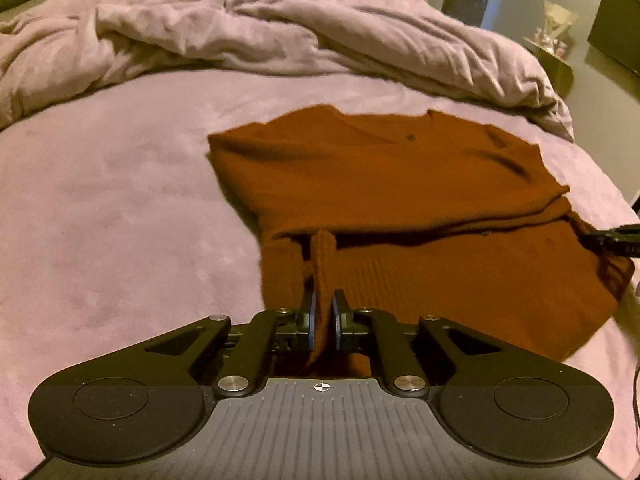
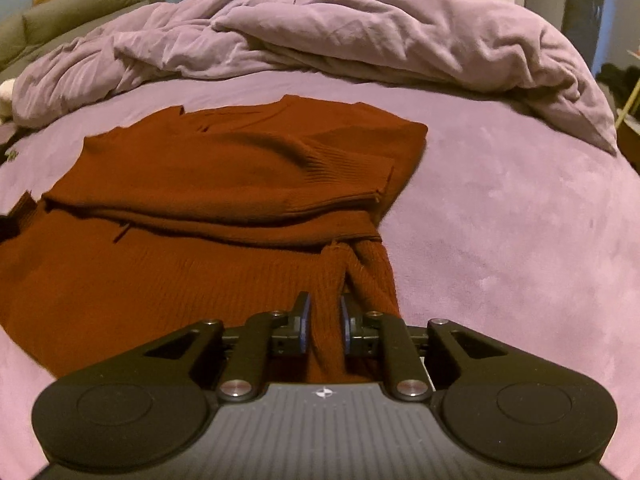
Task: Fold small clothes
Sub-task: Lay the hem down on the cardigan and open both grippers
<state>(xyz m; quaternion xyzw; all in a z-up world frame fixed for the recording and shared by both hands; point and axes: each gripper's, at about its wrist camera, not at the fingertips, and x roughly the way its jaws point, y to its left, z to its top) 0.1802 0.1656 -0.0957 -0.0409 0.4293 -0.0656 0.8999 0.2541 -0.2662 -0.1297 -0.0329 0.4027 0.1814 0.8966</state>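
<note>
On our left, the left gripper (image 1: pixel 324 304) has its jaws pinched almost together on a raised fold of the ribbed hem at the near left corner of the rust-brown knitted sweater (image 1: pixel 400 184); the knit stands up in a narrow ridge between the blue pads. The sweater lies flat on the mauve, suede-like bed sheet (image 1: pixel 120 200), its sleeves folded across the body, the cuffs and hem ribbed, the rest a fine soft knit. Behind it we see a crumpled lilac duvet (image 1: pixel 280 28) heaped across the far side of the bed. At the sweater's right edge, the black tip of the other tool touches the fabric.

On our right, the right gripper (image 2: pixel 324 314) has its jaws clamped on a thicker bunch of the same hem at the near right corner, the fabric filling the gap between the pads. Nothing lies on the sweater.
</note>
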